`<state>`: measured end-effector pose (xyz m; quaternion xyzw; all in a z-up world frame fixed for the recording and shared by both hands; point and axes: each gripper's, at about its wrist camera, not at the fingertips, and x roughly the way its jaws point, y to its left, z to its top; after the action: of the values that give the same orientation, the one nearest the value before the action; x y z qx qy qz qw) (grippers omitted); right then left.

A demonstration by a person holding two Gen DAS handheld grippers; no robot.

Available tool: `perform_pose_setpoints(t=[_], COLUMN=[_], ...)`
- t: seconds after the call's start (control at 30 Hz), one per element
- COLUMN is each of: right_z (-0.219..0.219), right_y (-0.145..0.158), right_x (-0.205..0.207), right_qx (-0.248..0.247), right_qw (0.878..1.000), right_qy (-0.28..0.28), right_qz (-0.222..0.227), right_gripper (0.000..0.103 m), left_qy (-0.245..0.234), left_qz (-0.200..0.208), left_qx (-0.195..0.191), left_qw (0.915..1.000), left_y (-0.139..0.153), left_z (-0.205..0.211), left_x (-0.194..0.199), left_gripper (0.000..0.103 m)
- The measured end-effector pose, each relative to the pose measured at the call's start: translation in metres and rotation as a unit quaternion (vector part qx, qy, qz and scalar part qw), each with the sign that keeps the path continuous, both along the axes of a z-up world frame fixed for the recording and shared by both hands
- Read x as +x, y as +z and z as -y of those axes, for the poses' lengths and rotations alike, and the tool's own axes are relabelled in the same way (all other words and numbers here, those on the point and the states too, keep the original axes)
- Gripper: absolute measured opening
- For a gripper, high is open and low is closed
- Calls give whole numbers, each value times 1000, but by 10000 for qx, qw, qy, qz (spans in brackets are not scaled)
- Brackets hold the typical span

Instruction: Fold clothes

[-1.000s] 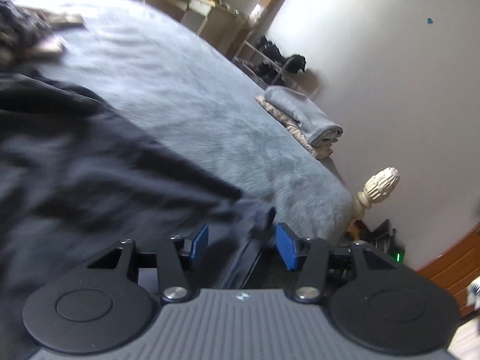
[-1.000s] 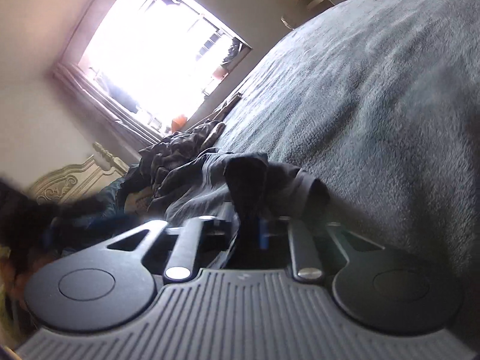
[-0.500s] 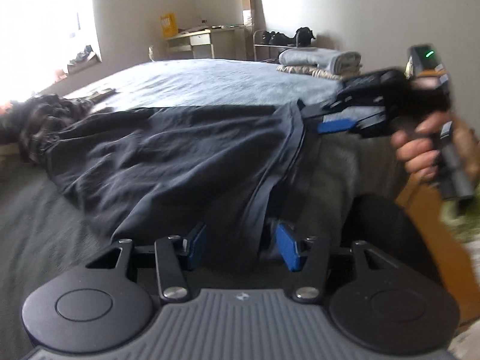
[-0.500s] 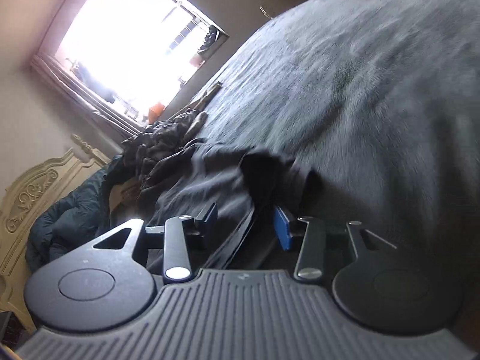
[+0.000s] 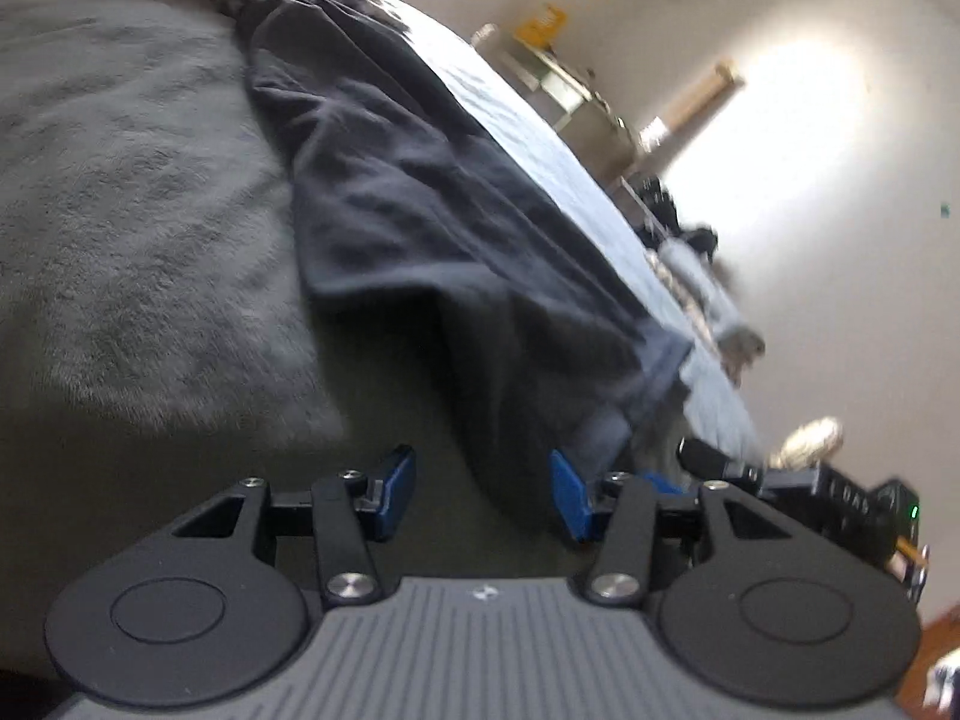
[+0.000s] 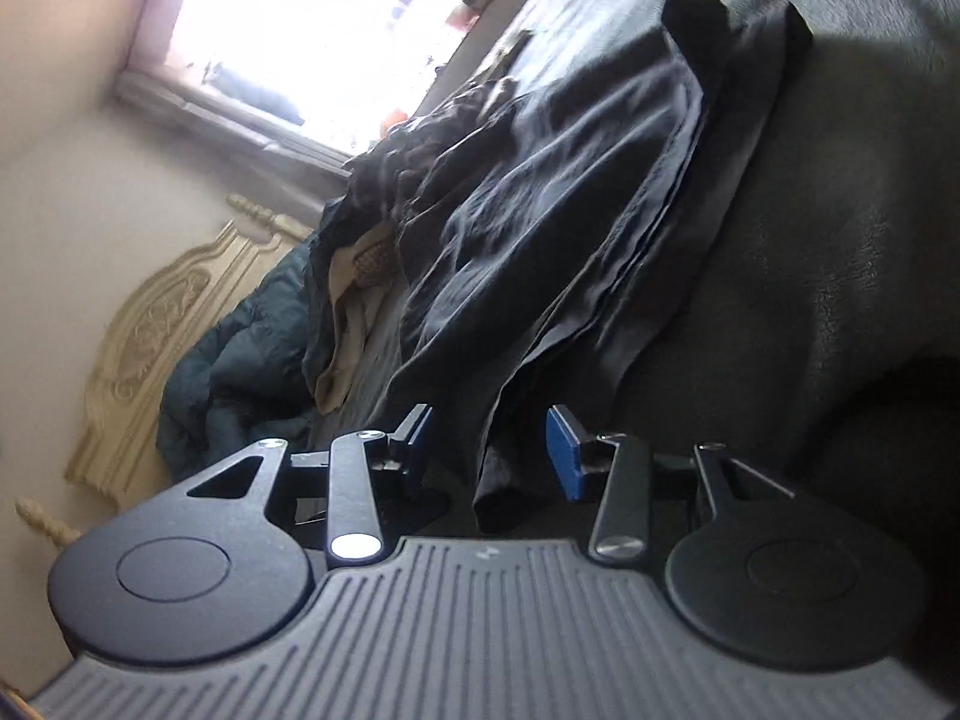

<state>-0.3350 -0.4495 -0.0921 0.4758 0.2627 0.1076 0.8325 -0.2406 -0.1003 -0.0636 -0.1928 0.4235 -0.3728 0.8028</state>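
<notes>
A dark navy garment (image 5: 420, 180) lies stretched along the grey bed cover (image 5: 120, 180), its lighter hem at the near end. My left gripper (image 5: 483, 495) is low over the bed at that end; its jaws are closing, and a dark fold hangs between the blue pads without being pressed. In the left wrist view one blue finger (image 5: 663, 482) of the right gripper shows just right of the hem. In the right wrist view the garment (image 6: 570, 210) lies in flat layers, and its near corner sits loose between the parted pads of my right gripper (image 6: 489, 450).
A heap of dark clothes (image 6: 408, 162) and a teal duvet (image 6: 240, 360) lie by the cream carved headboard (image 6: 150, 324). Folded towels (image 5: 708, 294) sit at the bed's far corner, near a bedpost finial (image 5: 810, 438). A bright window (image 6: 330, 30) is behind.
My right gripper, shut on a bunch of dark fabric a second ago, has opened and drawn back along the garment. My left gripper has rolled and sunk toward the bed.
</notes>
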Motion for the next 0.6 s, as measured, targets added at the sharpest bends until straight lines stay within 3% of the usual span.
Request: perform_pose_setpoints(t=[0.13,0.23,0.4,0.47,0.6], right_z=[5,9,11,12,17], right_y=[-3,-8,-9,-8,1], right_x=[12,20,34,39,48], right_qx=[129,224,290,310,554], right_qw=[9999,9996,9995,9994,9982], right_qy=[-79,-93,9,54,184], right_qz=[-73,-151,-155,-136,117], right_gripper=[42,42,42,42,42], left_qy=[31,-28,-220,-277,-378], left_qz=[71,-20,-178,-342,-681], left_qx=[-214,-451,-876,-1059,-1749], left_qw=[9997,9990,9958,9934,9815], left_y=[-1,-2,-1,-2,-1], left_z=[3,3,3,4,3], left_x=[7,13,24,32,53], left_gripper=[47,32,24,18,18])
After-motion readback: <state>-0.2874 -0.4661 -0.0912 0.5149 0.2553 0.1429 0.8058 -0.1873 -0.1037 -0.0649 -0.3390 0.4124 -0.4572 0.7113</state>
